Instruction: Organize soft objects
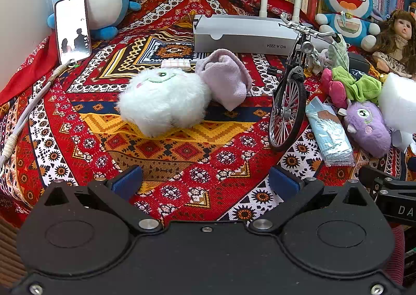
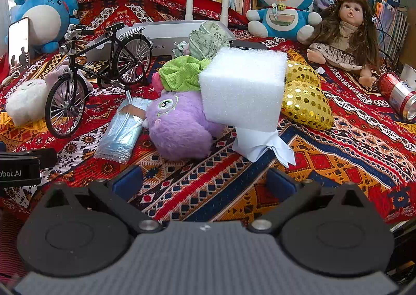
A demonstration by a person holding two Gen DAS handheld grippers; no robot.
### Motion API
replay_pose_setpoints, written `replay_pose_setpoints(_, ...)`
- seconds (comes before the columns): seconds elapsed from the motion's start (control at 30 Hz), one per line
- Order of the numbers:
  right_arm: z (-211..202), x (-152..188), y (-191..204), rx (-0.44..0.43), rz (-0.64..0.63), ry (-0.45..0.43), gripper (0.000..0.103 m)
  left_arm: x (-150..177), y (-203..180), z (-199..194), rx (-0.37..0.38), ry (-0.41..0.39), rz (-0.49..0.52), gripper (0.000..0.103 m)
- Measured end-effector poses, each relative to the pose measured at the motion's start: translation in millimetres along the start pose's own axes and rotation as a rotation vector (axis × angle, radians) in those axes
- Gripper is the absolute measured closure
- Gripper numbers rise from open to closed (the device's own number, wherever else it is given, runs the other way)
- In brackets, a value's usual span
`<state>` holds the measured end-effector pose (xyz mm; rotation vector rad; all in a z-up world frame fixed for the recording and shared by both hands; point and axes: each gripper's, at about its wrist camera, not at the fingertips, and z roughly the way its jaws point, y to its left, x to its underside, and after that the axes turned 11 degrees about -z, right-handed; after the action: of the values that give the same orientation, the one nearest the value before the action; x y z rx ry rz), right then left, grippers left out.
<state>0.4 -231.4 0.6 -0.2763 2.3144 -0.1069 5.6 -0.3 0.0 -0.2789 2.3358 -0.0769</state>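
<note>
Left wrist view: the model bicycle (image 1: 291,87) stands right of the white plush (image 1: 163,102), with a lilac cloth (image 1: 226,76) touching the plush between them. My left claw (image 1: 205,183) is spread wide, grasping nothing, above bare cloth.

Right wrist view: the bicycle (image 2: 96,71) stands left of the purple plush (image 2: 179,123); a foam block (image 2: 241,89) leans against the plush. My right claw (image 2: 205,183) gapes wide, empty.
</note>
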Motion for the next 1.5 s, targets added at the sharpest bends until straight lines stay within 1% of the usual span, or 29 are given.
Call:
replay_pose_setpoints(1.07, 0, 1, 1, 0.0, -0.003, -0.006, 0.0, 0, 0, -1, 0.001, -0.003, 0.002, 0.0)
replay_pose_setpoints(1.23, 1, 2, -9, -0.058, -0.031, -0.033, 0.0, -2, 6, -2, 0.021, -0.005, 0.021, 0.0)
replay_pose_setpoints(1.4, 1, 3, -10, -0.055, -0.035, -0.055, 0.0, 0, 15, -1, 0.044, -0.025, 0.048, 0.0)
replay_pose_setpoints(1.47, 1, 9, -7, -0.045, -0.028, -0.091, 0.0, 2, 19, 0, 0.054, -0.044, 0.054, 0.0)
replay_pose_setpoints(1.5, 3, 13, -7, -0.047, -0.025, -0.13, 0.0, 5, 21, 0, 0.06, -0.061, 0.054, 0.0)
